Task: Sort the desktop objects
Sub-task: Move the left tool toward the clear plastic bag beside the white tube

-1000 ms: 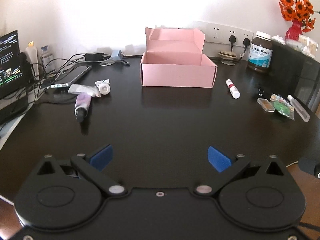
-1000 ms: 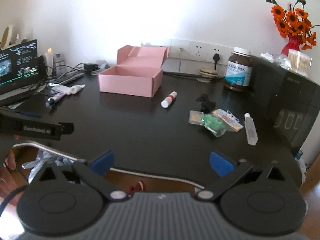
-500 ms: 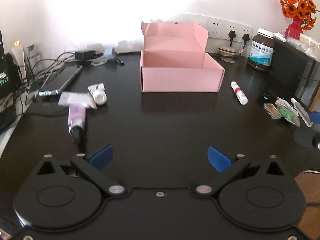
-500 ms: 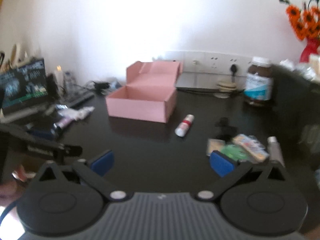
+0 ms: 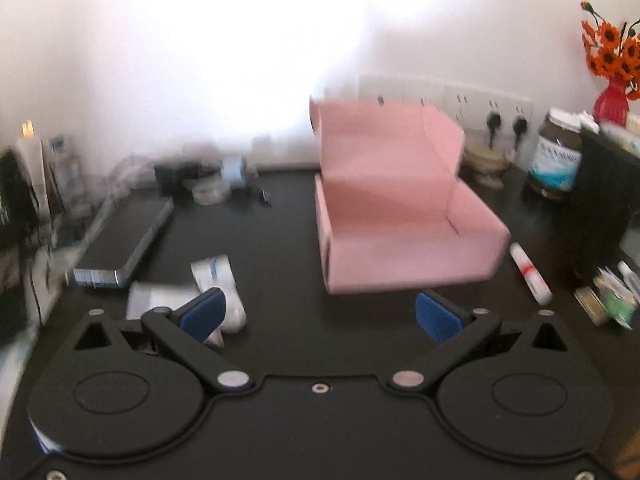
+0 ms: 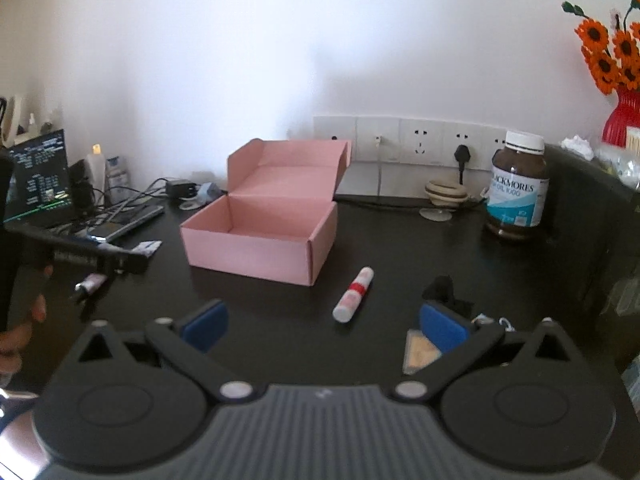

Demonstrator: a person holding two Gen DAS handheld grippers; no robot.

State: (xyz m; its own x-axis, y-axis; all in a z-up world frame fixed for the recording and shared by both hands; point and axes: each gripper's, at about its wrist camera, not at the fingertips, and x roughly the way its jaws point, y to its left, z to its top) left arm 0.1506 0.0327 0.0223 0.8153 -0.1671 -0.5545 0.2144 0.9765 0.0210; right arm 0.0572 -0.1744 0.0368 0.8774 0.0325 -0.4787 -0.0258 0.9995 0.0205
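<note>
An open pink box (image 5: 404, 236) (image 6: 260, 232) stands mid-desk with its lid up. My left gripper (image 5: 320, 316) is open and empty, low over the desk just before the box; white tubes (image 5: 224, 284) lie by its left finger. A white stick with a red band (image 5: 530, 272) (image 6: 354, 294) lies right of the box. My right gripper (image 6: 324, 324) is open and empty, near that stick; a small tan case (image 6: 418, 354) lies behind its right finger. The left gripper's body (image 6: 84, 256) shows at the left, above a purple tube (image 6: 92, 282).
A phone (image 5: 124, 244) and cables lie at the left by a laptop (image 6: 38, 176). A brown supplement bottle (image 6: 516, 192), wall sockets (image 6: 420, 146), a black unit (image 5: 600, 204) and a red vase with orange flowers (image 6: 620, 76) stand at the right. Small packets (image 5: 612, 296) lie at the right edge.
Both grippers have moved forward over the desk toward the box. The left view now sits close to the white tubes; the right one has neared the white stick. Both stay open.
</note>
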